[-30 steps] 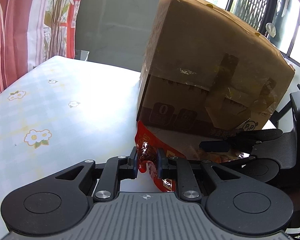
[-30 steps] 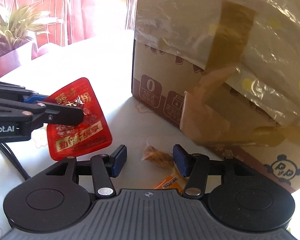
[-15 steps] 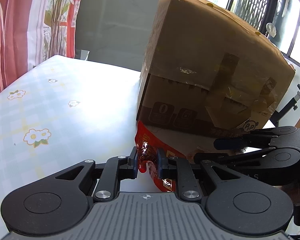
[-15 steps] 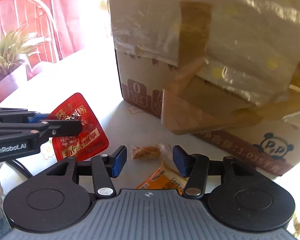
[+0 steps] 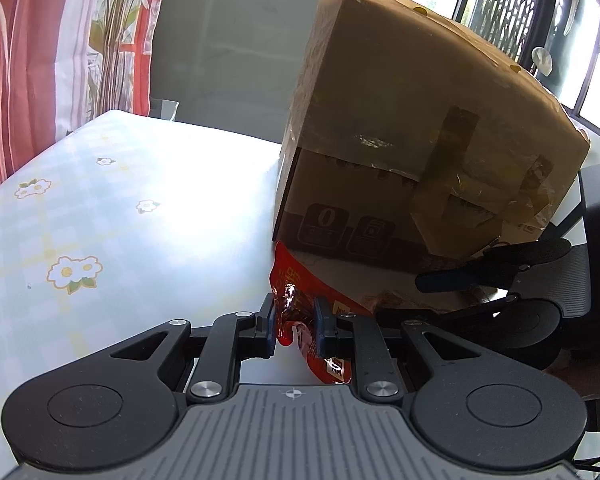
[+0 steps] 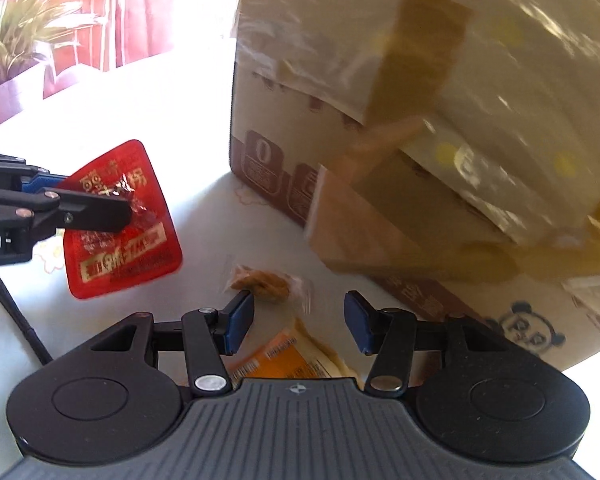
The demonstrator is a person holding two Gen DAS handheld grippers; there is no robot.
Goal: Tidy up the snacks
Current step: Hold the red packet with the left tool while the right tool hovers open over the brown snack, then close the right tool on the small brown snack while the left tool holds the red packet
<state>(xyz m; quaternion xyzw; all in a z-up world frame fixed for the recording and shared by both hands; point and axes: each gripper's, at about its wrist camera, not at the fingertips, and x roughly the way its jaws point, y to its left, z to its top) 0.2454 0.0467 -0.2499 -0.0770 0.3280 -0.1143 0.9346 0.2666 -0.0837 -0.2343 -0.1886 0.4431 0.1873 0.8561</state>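
Note:
My left gripper is shut on a red snack packet, which hangs just above the table; the right wrist view shows that packet pinched in the left gripper. My right gripper stands open over the table. A small brown snack in a clear wrapper lies just ahead of its left finger. An orange and white packet lies under its jaws. Neither snack is touched. In the left wrist view the right gripper is at the right, in front of the box.
A large taped cardboard box stands on the flowered tablecloth right behind both grippers and fills the right wrist view as the box. A potted plant and red curtains lie beyond the table's left edge.
The right gripper has shifted and rolled a little, so the brown snack now sits nearer its left finger. The left gripper and the red packet have stayed put.

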